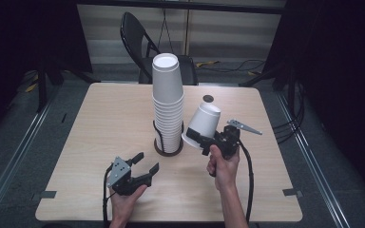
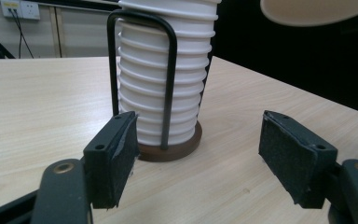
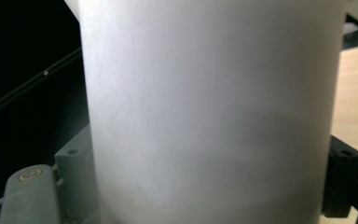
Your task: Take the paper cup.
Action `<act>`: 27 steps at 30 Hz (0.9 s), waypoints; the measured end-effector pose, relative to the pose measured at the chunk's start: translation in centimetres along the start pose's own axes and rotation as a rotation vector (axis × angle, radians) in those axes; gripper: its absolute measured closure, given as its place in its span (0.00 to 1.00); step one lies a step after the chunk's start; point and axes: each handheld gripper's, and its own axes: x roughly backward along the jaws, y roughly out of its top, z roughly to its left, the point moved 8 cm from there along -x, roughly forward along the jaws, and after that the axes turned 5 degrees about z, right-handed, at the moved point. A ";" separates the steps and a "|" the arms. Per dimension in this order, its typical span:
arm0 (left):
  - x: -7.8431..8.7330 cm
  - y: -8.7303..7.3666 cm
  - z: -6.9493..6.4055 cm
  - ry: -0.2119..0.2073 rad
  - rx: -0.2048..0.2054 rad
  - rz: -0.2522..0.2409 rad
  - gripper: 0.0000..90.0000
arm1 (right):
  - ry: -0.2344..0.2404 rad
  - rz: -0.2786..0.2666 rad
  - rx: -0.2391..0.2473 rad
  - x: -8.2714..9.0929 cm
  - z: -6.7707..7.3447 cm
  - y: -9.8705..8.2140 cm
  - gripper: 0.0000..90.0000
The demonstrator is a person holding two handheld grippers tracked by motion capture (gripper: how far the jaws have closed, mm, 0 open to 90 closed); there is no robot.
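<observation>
Cup sits clamped in the right gripper, upside down and tilted, base pointing up and away, rim near the jaws. In the right gripper view its white wall spans the space between both jaws, so the grip is on the lower body near the rim. It hangs above the table, just right of the stack and lower than the stack's top.

Step, as I read it: one cup off the stack, or one about to go on. Can't tell which from this. If it goes on, the cup must rise above the top cup, level out and drop straight over it. If it is being set aside, there is bare table to the right and near.

Left gripper rests low on the near side, left of the stack, jaws wide with nothing between them. Its view looks straight at the stack base between the pads. Likely job: steady the holder.

Materials:
- Cups: white paper, smooth matte walls, tapered, rolled rims forming tight ridges up the stack.
- Holder: dark round base, thin black wire loop up the side. Light, probably tips easily.
- Pads: black, rough foam-like facing, edges a bit frayed.
- Table: pale wood-grain laminate, rounded corners.

Risk: paper wall will crush if squeezed hard.
</observation>
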 end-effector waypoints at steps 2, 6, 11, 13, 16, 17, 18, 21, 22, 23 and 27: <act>-0.1 0.1 -0.1 0.001 0.001 -0.014 0.30 | 0.006 0.000 -0.009 -0.1 0.0 -0.3 0.18; -0.4 0.2 -0.6 -0.017 -0.014 -0.034 0.35 | 0.005 0.021 -0.036 -0.7 -0.3 -2.4 0.18; -0.5 0.1 -1.1 -0.036 -0.038 -0.031 0.39 | 0.020 0.020 -0.073 -1.0 -0.3 -3.7 0.18; -0.6 0.1 -1.2 -0.044 -0.053 -0.028 0.40 | 0.037 0.028 -0.104 -1.2 -0.3 -4.4 0.18; -0.8 -0.2 -1.6 -0.069 -0.045 -0.007 0.40 | 0.059 0.050 -0.141 -1.6 0.0 -5.5 0.18; -0.8 -0.2 -1.6 -0.069 -0.045 -0.007 0.40 | 0.059 0.050 -0.141 -1.6 0.0 -5.5 0.18; -0.9 -0.3 -1.7 -0.079 -0.054 -0.002 0.40 | 0.064 0.056 -0.151 -1.7 0.0 -5.8 0.18; -1.0 -0.4 -2.1 -0.085 -0.065 0.001 0.42 | 0.085 0.062 -0.182 -2.1 0.3 -6.9 0.18; -1.0 -0.4 -2.2 -0.096 -0.075 -0.002 0.45 | 0.111 0.059 -0.220 -2.2 0.4 -7.6 0.18; -1.0 -0.4 -2.2 -0.096 -0.075 -0.002 0.46 | 0.111 0.059 -0.220 -2.2 0.4 -7.6 0.18; -1.0 -0.3 -2.6 -0.102 -0.086 -0.016 0.51 | 0.125 0.058 -0.252 -2.4 0.7 -8.4 0.18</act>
